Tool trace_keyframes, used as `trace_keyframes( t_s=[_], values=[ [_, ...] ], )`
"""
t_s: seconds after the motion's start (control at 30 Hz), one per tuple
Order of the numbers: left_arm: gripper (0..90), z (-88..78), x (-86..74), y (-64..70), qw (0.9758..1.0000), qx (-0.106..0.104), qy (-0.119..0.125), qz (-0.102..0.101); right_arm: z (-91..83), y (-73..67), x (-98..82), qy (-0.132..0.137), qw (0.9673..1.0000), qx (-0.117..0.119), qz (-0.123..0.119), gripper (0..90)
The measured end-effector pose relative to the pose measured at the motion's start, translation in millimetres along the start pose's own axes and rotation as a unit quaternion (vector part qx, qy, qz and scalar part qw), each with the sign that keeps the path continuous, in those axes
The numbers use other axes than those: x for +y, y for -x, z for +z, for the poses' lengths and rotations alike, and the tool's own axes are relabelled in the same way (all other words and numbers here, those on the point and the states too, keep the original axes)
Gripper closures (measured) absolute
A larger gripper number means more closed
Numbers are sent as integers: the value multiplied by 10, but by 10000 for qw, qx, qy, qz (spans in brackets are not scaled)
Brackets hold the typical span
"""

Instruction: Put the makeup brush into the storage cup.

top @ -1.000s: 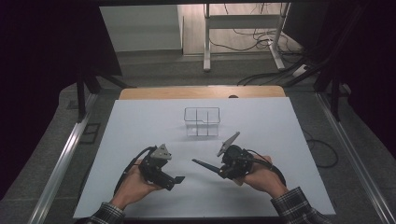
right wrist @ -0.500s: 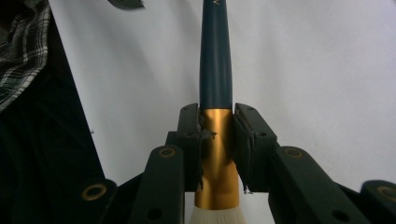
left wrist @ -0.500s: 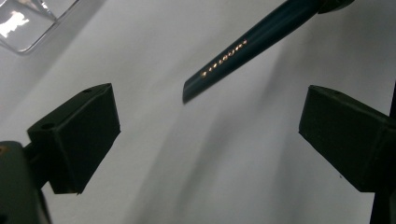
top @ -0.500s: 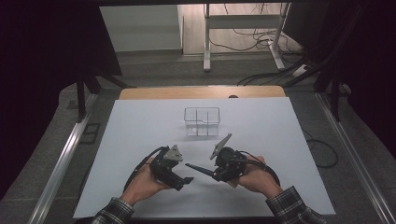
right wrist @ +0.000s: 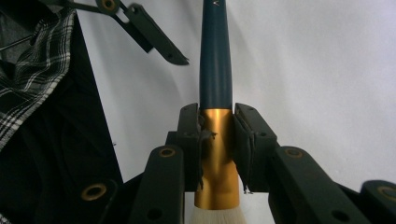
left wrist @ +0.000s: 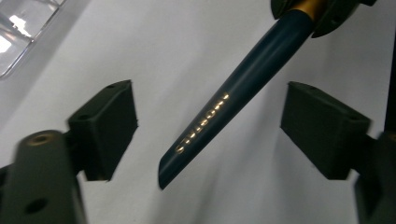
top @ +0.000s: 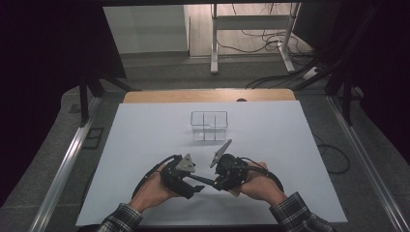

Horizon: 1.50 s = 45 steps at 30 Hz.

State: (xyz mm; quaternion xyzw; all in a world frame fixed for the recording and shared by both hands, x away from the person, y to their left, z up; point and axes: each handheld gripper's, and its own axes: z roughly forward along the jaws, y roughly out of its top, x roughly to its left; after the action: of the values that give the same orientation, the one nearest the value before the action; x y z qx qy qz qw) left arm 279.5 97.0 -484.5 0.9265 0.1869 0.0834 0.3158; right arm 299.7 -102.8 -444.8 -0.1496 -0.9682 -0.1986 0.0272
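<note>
Two hand-held tools met low over the white worktop [top: 145, 125]. The right tool [right wrist: 217, 140] was clamped on a brush [right wrist: 215, 70] at its gold collar (white bristles toward the hand). The dark blue handle reached between the left tool [left wrist: 210, 126] pads, which had just been closing without touching it. A clear divided box [top: 209, 125] stood well beyond.

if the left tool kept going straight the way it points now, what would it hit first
Most likely the brush handle: its dark blue end already lies between the left tool's open pads, which have just been closing. The right tool grips the gold ferrule. Depth is unclear, so it could pass beneath.
</note>
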Motion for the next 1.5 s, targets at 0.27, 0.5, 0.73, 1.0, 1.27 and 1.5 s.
trace_keyframes(
  t_s=[0.27,0.5,0.73,1.0,1.27,1.5],
  values=[
    [338,1,4,55,9997,110,-18,197,23,-34,46,-42,10000,67,-60,726],
    [451,23,17,107,9990,57,-97,439,39,-39,41,-81,9999,84,-68,725],
    [696,47,33,161,9949,-524,-362,787,24,-35,24,-34,9998,98,-141,691],
    [771,35,42,113,9970,-577,-330,406,-38,145,-78,511,9984,-57,219,280],
    [769,30,12,66,9982,-507,-328,71,-82,228,-221,915,9941,-307,498,12],
    [769,-10,-36,25,9988,-375,-206,-251,-120,279,-313,1171,9897,-363,744,0]
  ],
)
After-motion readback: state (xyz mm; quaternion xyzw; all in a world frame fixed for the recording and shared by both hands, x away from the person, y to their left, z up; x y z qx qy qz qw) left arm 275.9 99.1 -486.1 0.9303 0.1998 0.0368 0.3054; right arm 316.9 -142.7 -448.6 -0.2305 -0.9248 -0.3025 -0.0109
